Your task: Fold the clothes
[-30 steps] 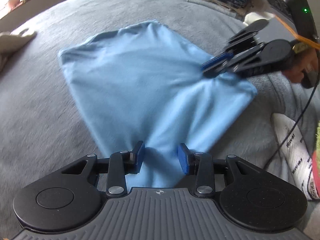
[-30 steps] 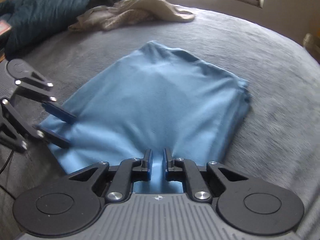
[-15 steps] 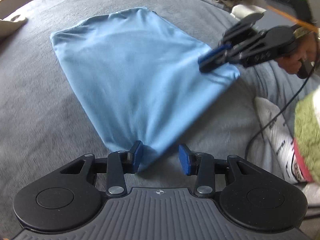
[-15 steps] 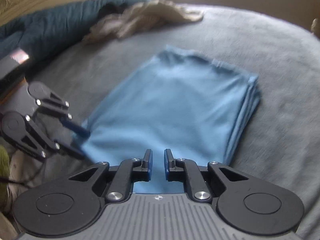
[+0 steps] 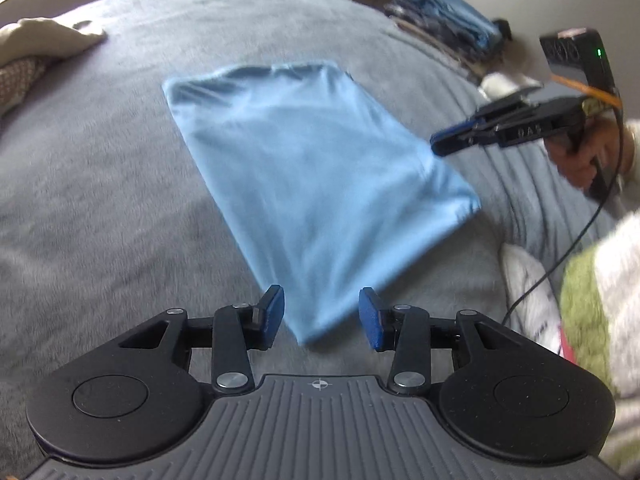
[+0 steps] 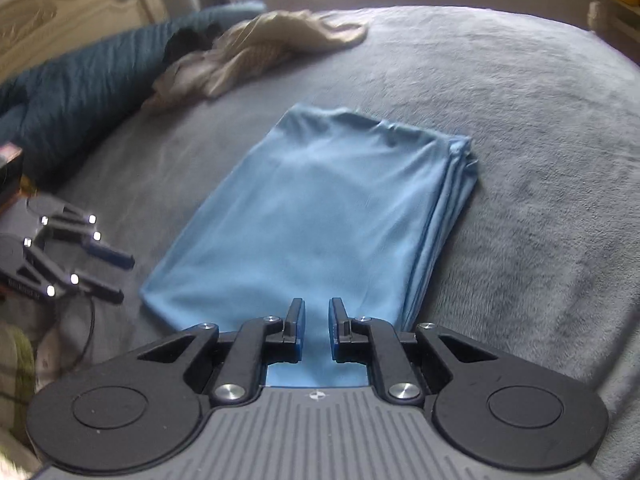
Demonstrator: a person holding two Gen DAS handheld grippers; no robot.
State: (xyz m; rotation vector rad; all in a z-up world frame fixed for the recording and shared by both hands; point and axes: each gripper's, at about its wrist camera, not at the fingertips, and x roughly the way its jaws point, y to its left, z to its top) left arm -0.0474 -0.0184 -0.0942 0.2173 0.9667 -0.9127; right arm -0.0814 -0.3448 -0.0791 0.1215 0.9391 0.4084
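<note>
The light-blue, soft knit garment [image 6: 320,216] lay flat on the grey fleecy bedspread [image 6: 540,160] as a tidy layered rectangle, its stacked edges showing along one side. The left gripper [image 5: 322,316] hung over its near corner, fingers wide and empty; the right gripper [image 6: 317,326] sat above the near edge, fingers narrowly parted, gripping nothing. I judged this either a finished fold or a pause before another halving.

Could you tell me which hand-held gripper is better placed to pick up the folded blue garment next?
Left, probably: the left hand-held gripper is open astride the blue garment's near corner; the right hand-held gripper is narrower.
</note>
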